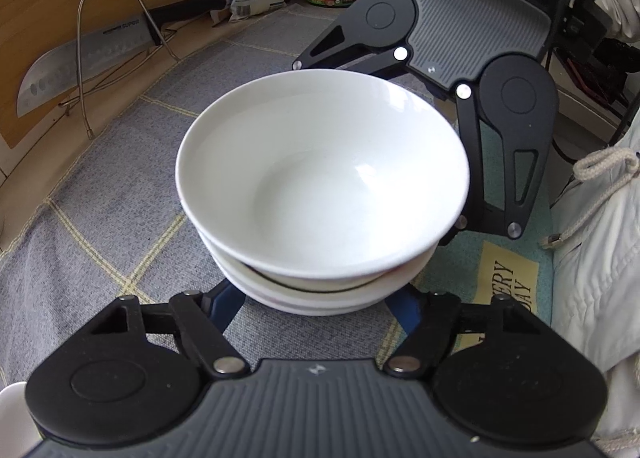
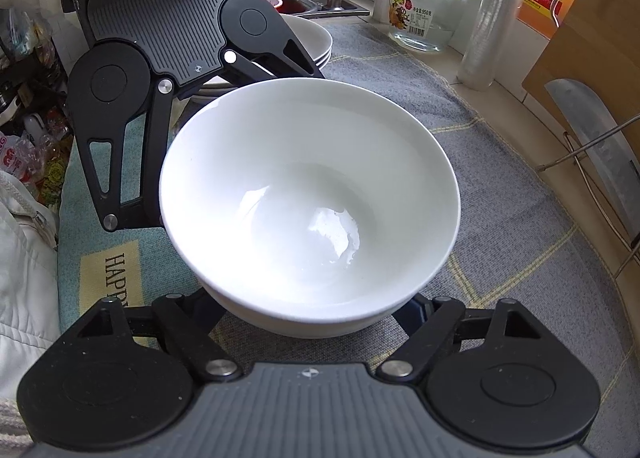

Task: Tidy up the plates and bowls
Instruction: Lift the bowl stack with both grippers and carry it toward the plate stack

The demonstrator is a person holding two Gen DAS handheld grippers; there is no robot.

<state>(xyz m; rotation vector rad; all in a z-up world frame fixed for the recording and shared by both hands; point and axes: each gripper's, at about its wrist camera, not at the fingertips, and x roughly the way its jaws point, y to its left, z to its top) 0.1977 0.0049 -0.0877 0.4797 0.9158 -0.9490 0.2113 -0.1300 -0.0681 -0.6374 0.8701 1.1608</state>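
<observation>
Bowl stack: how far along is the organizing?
Done: white bowls nested into one bowl stack on the cloth; plates piled behind. In hand: left gripper clamps its base; right gripper straddles it from the opposite side, contact hidden. Remaining: probably moving it; destination not visible.

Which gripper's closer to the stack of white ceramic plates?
Left. Left gripper sits right by the white ceramic plate stack; right gripper is across the stacked white bowls from it.
</observation>
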